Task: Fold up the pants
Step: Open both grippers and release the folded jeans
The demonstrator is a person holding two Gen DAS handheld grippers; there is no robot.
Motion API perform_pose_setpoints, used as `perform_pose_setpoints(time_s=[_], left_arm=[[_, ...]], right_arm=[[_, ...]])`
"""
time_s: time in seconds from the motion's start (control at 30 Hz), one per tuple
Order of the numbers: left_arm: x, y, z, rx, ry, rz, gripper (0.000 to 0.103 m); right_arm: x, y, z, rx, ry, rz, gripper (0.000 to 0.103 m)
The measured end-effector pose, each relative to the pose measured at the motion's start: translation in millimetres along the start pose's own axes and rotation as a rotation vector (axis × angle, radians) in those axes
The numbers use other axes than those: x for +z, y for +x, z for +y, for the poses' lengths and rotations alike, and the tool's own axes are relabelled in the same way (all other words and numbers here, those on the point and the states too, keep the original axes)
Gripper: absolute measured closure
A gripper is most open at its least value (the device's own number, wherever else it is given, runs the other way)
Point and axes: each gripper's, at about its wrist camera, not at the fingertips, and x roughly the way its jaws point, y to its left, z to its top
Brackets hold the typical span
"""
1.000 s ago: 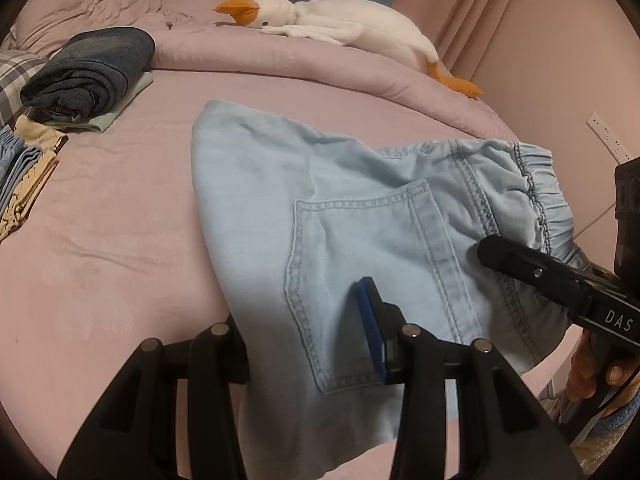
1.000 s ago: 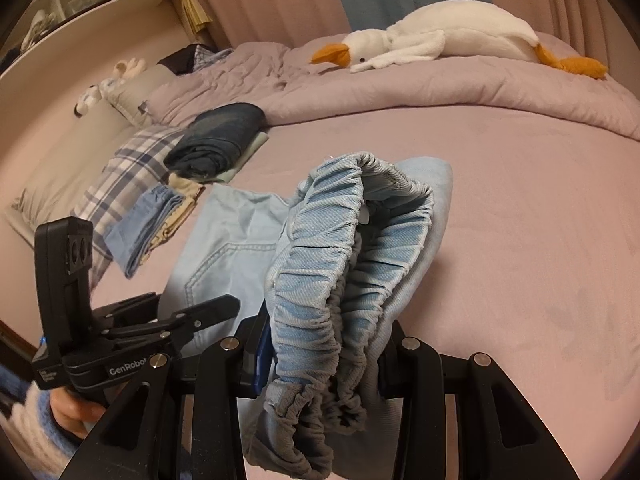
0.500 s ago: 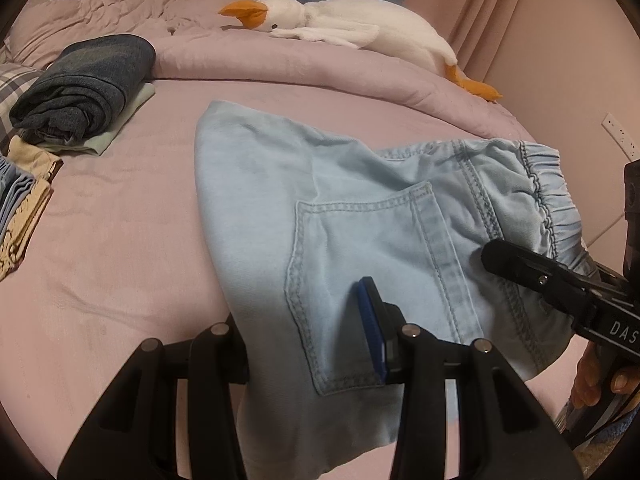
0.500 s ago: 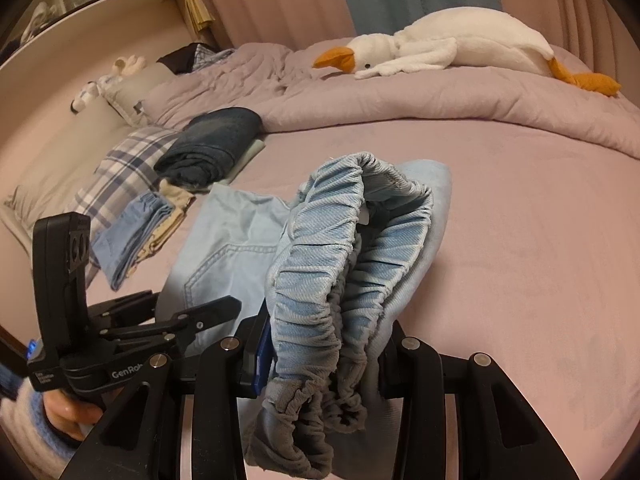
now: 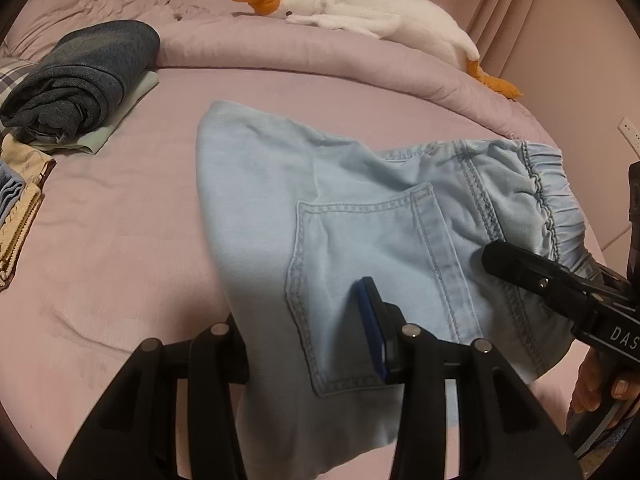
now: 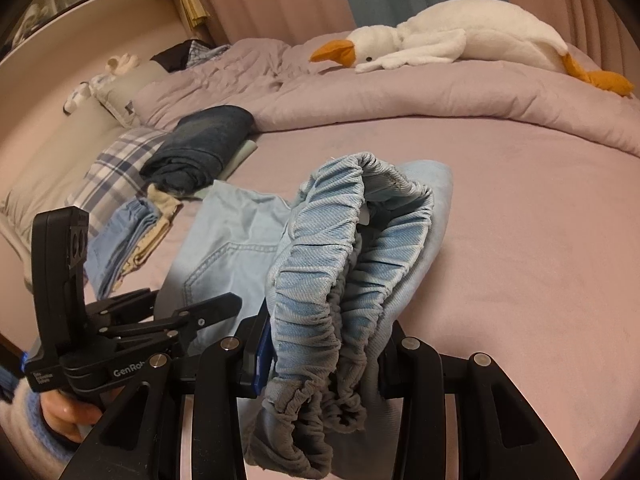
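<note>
Closest to me, my left tongs (image 5: pixel 308 364) are clamped on the light blue denim pants (image 5: pixel 360 232), pinching the cloth right by the bottom of the back pocket (image 5: pixel 372 280). My right tongs (image 6: pixel 324 350) are clamped on the bunched-up elastic waistband (image 6: pixel 340 264), which bulges up thick between the two fingers and flops down over the front. In the left view the right tongs (image 5: pixel 532 276) come in from the right side onto that same waistband end, with my hand (image 5: pixel 600 384) gripping the handle below.

So the pants hang between the two tongs, back side facing me, and the far leg end lies down on the pink bed (image 5: pixel 120 240).

Off to the left on the bed there's a stack of folded stuff: a dark blue pair of jeans (image 5: pixel 80 80) on top of a pale green piece (image 5: pixel 120 120), with some cream and light blue folded clothes (image 5: pixel 16 208) just beside it, nearer me. A plaid pillow (image 6: pixel 116 164) sits next to them.

Farthest back, a rumpled pink comforter (image 5: pixel 320 56) runs across the bed, and a white plush goose (image 5: pixel 360 12) with an orange beak lies on top of it, curtains (image 6: pixel 280 0) behind.
</note>
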Motion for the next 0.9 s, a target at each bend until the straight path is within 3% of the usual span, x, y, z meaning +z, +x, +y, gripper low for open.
perform_pose_setpoints(time_s=[0.43, 0.53, 0.67, 0.7, 0.9], left_arm=[[3, 16, 7, 0.018, -0.009, 0.039, 0.061], [1, 20, 13, 0.041, -0.019, 0.053, 0.053], [-4, 22, 19, 0.079, -0.018, 0.071, 0.028], [-6, 21, 21, 0.086, -0.02, 0.073, 0.025], [-21, 9, 26, 0.089, -0.035, 0.076, 0.019]], right_arm=[[6, 17, -9, 0.007, 0.019, 0.031, 0.062], [6, 22, -13, 0.008, 0.028, 0.052, 0.062], [3, 33, -31, -0.001, 0.081, 0.111, 0.061], [1, 35, -37, 0.0, 0.1, 0.126, 0.06], [-19, 36, -66, -0.008, 0.219, 0.177, 0.036]])
